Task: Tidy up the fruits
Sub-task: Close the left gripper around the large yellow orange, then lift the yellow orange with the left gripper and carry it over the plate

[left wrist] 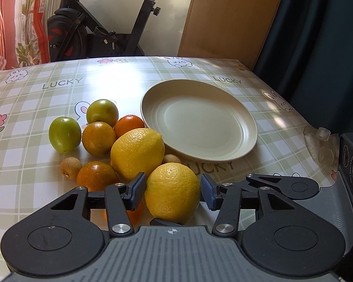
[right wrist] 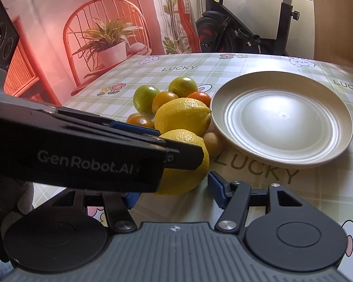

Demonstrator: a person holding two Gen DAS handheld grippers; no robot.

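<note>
On the checked tablecloth (left wrist: 47, 108), the near lemon (left wrist: 173, 192) sits between the left gripper (left wrist: 173, 189) pads, clamped. The empty plate (left wrist: 223, 150) lies ahead-right. The right gripper (right wrist: 174, 191) gapes empty beside it.

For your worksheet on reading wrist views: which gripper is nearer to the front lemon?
Left. The left gripper has the front lemon between its pads, apparently gripped. The right gripper sits open just beside it, empty, fruit outside its pads.
</note>
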